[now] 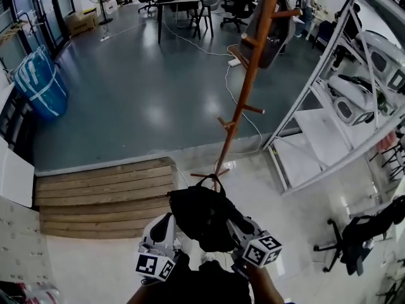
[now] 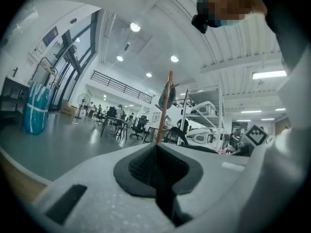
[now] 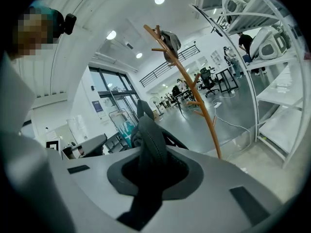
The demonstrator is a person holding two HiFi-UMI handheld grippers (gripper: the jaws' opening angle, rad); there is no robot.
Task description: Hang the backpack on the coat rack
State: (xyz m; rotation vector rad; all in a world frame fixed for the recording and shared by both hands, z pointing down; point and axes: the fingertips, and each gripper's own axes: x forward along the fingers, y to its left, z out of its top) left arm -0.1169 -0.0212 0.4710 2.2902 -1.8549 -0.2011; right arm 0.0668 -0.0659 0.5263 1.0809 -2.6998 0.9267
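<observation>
We are holding backpack [image 1: 202, 217] low, well short of coat rack [image 1: 250, 75]. Right gripper [image 3: 153, 174] jaws clamping padded strap [image 3: 149, 140]. Left gripper [image 2: 156, 171] jaws pressing together, nothing visible between. Pickup looking done. Approach, lift and hooking onto peg [image 1: 253, 109] remaining.

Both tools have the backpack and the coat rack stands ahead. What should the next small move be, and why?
Probably step closer and raise the backpack toward a bare peg on the coat rack. The left tool and right tool hold it low, short of the pole. Its top loop is free to hook on.
</observation>
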